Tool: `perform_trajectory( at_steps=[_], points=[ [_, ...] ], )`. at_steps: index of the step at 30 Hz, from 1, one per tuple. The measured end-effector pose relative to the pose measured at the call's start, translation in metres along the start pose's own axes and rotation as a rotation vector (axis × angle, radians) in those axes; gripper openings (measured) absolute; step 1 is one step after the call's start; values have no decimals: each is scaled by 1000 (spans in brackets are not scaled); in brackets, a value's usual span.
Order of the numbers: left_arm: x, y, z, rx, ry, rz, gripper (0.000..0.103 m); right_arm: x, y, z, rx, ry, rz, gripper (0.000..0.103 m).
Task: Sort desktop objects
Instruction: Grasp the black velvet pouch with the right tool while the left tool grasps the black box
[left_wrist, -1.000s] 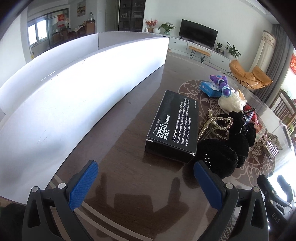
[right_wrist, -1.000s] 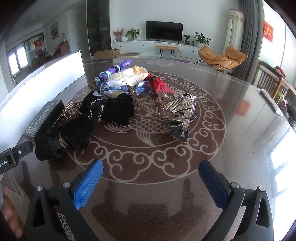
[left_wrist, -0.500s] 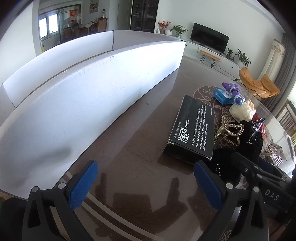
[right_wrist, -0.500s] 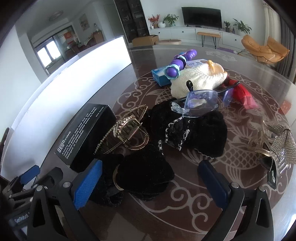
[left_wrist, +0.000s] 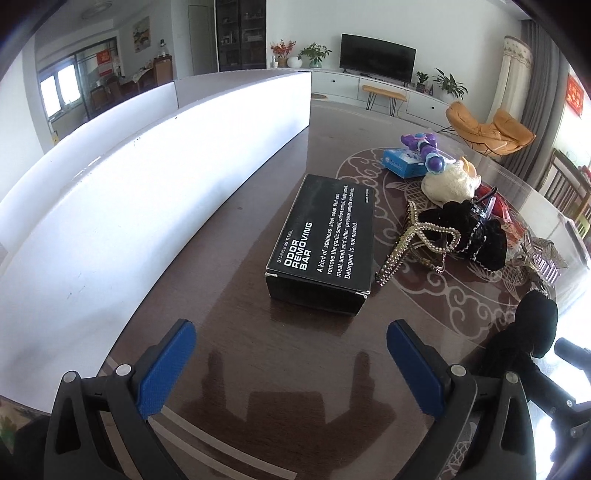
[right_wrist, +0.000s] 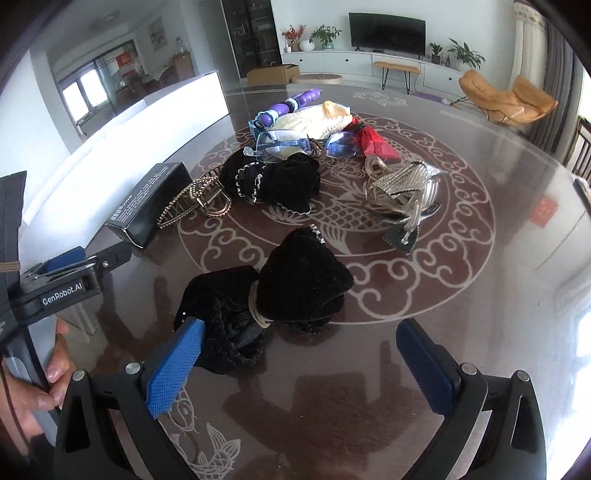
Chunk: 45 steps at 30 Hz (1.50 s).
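Both our grippers, left (left_wrist: 291, 369) and right (right_wrist: 299, 365), jaws spread wide and empty, black velvet bow (right_wrist: 280, 299) just beyond our right jaws.

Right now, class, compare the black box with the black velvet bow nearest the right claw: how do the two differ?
The box is rigid, flat-sided and printed with white lettering; the bow is soft and lumpy, tied at its middle with a pale band. The box lies beside the white board, off the table's round pattern; the bow sits on the pattern's edge, just ahead of the open right claw. Both are black and rest on the table.
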<state>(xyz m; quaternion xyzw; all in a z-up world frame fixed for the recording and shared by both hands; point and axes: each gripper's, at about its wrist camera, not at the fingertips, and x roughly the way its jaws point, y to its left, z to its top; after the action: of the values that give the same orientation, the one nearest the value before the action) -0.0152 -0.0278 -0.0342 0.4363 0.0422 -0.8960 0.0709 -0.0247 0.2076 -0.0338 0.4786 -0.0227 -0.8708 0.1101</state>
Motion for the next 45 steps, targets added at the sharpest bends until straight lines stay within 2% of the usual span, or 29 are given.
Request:
perform_trajectory(
  at_steps=[5, 8, 10, 14, 18, 20, 26, 35, 39, 45],
  points=[
    [2, 5, 1, -18, 8, 13, 103, 13, 22, 10, 35, -28, 56, 103],
    [5, 8, 2, -34, 15, 19, 103, 29, 28, 21, 53, -20, 45, 103],
    [5, 10, 2, -41, 16, 20, 103, 34, 34, 24, 20, -38, 5, 103],
    [6, 14, 3, -60, 16, 10, 103, 39, 37, 17, -124, -6, -83, 103],
    [5, 15, 7, -75, 7, -62, 103, 24, 8, -1, -118, -25, -94, 103],
    [10, 9, 13, -38, 4, -83, 103, 19, 0, -7, -107, -34, -106, 103],
    [39, -15, 43, 123, 38, -26, 103, 19, 2, -5, -78, -37, -132, 103],
    [68, -9, 67, 50, 118, -146, 103, 18, 0, -6, -75, -39, -133, 103],
    [73, -27, 61, 150, 103, -86, 103, 18, 0, -6, -75, -40, -133, 103],
    [76, -28, 68, 215, 121, -134, 103, 18, 0, -9, -75, -41, -133, 103]
  ],
)
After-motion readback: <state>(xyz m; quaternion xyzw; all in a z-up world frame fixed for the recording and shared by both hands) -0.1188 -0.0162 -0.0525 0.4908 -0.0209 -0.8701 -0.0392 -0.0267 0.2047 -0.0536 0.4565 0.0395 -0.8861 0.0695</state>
